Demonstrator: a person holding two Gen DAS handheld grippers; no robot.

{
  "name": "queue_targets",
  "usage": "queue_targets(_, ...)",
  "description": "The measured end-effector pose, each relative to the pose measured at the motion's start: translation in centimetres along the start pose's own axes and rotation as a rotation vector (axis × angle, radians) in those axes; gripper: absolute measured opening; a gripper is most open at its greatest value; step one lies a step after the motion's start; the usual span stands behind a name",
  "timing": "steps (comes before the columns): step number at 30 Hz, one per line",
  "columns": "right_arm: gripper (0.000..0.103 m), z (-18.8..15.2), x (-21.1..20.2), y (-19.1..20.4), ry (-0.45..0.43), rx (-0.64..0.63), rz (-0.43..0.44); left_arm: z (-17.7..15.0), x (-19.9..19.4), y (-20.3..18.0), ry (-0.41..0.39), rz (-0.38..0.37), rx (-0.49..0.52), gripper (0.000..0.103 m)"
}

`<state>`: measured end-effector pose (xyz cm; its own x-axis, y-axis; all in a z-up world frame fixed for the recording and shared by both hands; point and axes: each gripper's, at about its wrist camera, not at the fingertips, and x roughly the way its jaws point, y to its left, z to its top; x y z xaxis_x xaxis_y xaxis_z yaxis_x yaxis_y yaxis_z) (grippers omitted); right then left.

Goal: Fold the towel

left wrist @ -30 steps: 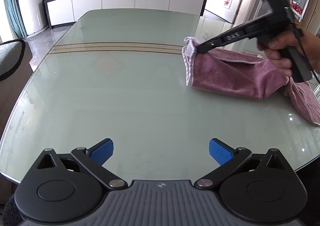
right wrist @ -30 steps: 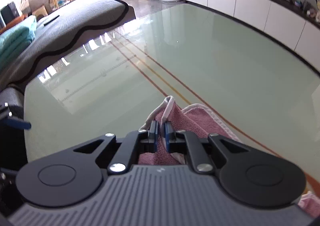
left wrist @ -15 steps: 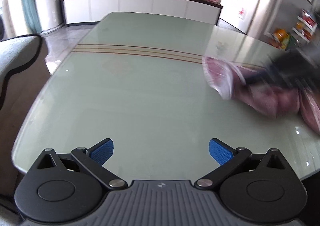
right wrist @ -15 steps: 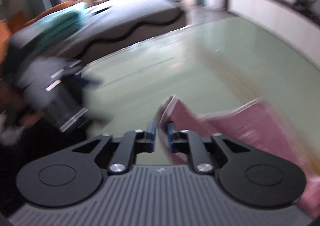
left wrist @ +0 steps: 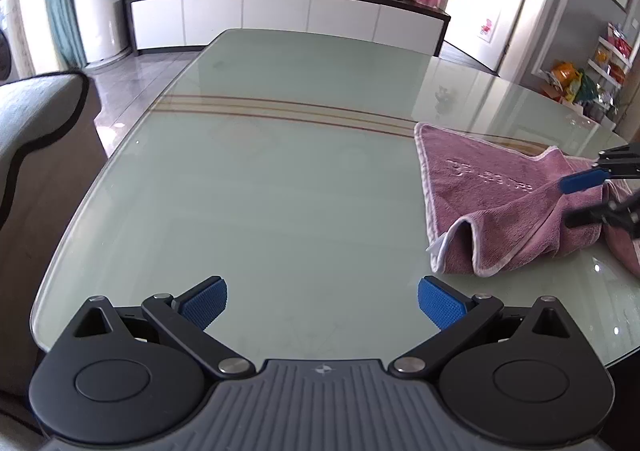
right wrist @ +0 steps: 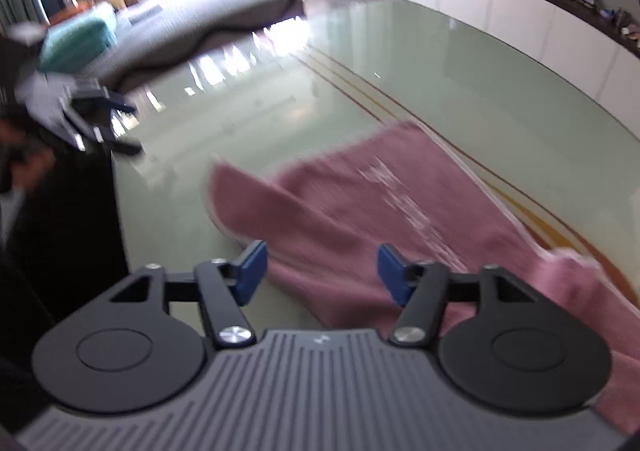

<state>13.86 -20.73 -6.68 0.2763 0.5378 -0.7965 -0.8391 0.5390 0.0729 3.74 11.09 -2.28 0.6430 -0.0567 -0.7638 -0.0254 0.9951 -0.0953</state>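
Pink towel [left wrist: 492, 187] lay rumpled on glass desk [left wrist: 280, 191], right side. Right tongs [right wrist: 319, 271] were opening over it, pads off the cloth. Left tongs [left wrist: 322, 301] open w/ nothing between, well apart from towel.

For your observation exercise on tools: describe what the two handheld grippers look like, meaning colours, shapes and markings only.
Both match. The left gripper and the right gripper each have a ribbed grey body bearing a small white emblem, two round black discs, black linkage arms with silver pivot bolts, and blue textured finger pads. No cables or sleeves are clearly visible.
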Motion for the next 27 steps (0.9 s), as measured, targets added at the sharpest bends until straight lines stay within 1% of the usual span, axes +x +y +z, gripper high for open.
queue_targets(2,0.063,-1.0,-1.1,-0.4,-0.015,0.041,0.022,1.7,0.2,-0.5,-0.01,-0.011,0.025,0.102)
queue_targets(4,0.062,-1.9,-2.3,-1.2,-0.075,0.179,0.099,4.7,0.7,-1.7,-0.029,-0.03,0.062,0.102)
queue_targets(5,0.062,-2.4,-2.8,-1.6,-0.109,0.251,0.115,6.1,1.0,-2.4,-0.04,-0.041,0.083,0.102)
queue_targets(7,0.062,-3.1,-3.3,-2.1,-0.169,0.379,0.108,8.6,2.0,-4.2,-0.057,-0.072,0.123,0.102)
queue_targets(9,0.061,-4.1,-4.1,-3.7,-0.221,0.597,0.08,11.5,4.1,-6.5,-0.052,-0.141,0.152,0.102)
queue_targets(10,0.062,-4.5,-4.4,-4.4,-0.243,0.682,0.076,12.4,5.2,-7.4,-0.041,-0.174,0.155,0.102)
queue_targets(11,0.061,-5.2,-4.9,-5.7,-0.275,0.796,0.084,13.5,6.8,-8.5,-0.013,-0.216,0.15,0.102)
queue_targets(12,0.062,-6.1,-5.7,-7.3,-0.313,0.935,0.098,14.4,8.8,-9.7,0.033,-0.259,0.136,0.102)
queue_targets(14,0.062,-7.9,-6.7,-9.5,-0.363,1.141,0.111,15.1,12.0,-11.3,0.105,-0.309,0.111,0.102)
queue_targets(15,0.062,-8.5,-6.9,-10.1,-0.366,1.2,0.107,15.2,13.8,-12.1,0.136,-0.32,0.097,0.101)
queue_targets(16,0.062,-8.9,-6.9,-10.6,-0.358,1.239,0.098,15.2,14.9,-12.6,0.153,-0.316,0.088,0.101)
queue_targets(18,0.062,-9.8,-6.9,-11.4,-0.343,1.319,0.08,14.7,16.8,-13.0,0.188,-0.285,0.076,0.101)
queue_targets(20,0.062,-10.4,-6.5,-12.0,-0.349,1.369,0.064,14.1,18.4,-13.2,0.218,-0.256,0.07,0.101)
queue_targets(21,0.062,-10.6,-6.1,-12.2,-0.352,1.396,0.055,13.8,18.8,-13.2,0.225,-0.248,0.072,0.102)
queue_targets(25,0.062,-11.4,-4.2,-12.8,-0.368,1.502,0.022,13.4,18.8,-13.0,0.214,-0.208,0.084,0.102)
queue_targets(27,0.06,-12.4,-3.6,-12.9,-0.424,1.569,-0.017,13.7,18.9,-12.9,0.212,-0.185,0.091,0.102)
